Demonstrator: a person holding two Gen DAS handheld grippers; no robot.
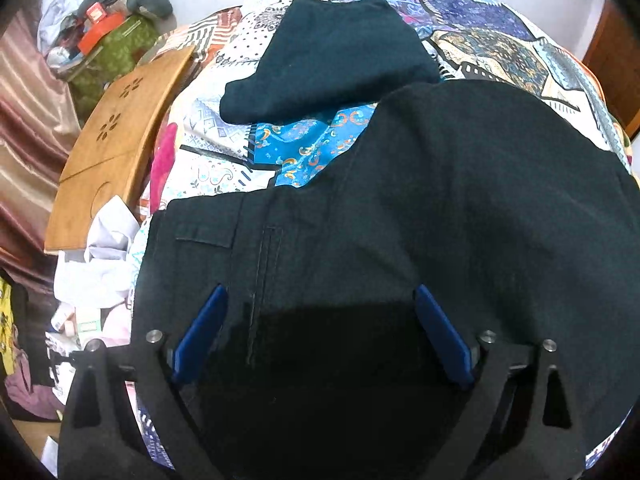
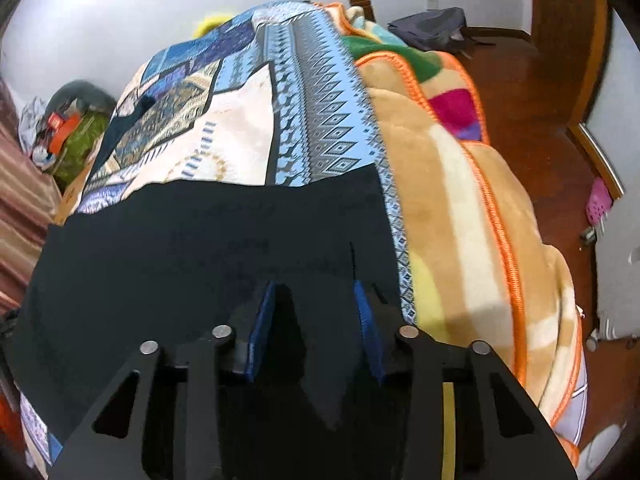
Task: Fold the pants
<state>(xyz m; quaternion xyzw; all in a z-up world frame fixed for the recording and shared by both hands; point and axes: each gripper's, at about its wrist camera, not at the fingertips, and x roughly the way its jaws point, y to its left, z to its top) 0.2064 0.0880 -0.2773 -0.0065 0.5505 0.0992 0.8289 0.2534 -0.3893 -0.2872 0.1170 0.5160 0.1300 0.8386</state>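
- Pants: dark, nearly black, spread over the patterned bedspread at the near side of the bed. Waistband end with a belt loop and a stitched pocket line sits toward the bed's left edge; one leg bends away toward the far side.
- Handling, as I judge it: soft woven cloth, light, limp, no stiffness to hold a crease unaided. Will drape and drag on the bedspread, so I lift rather than slide. Not fragile, not slippery against the rubber pads.
- Where to take hold: doubled seams — waistband corner on my left, outer side seam or hem on my right. Pinching single mid-panel cloth would only bunch it.
- Left gripper: jaws spread wide, blue pads apart, hovering over the waistband area, nothing between them.
- Right gripper: jaws parted too, narrower gap, above the pants near their right border; whether the tips touch the cloth I cannot tell.
- Outward: plush orange-trimmed blanket along the bed's right edge; wooden lap tray off the left edge; clutter heap beyond it.
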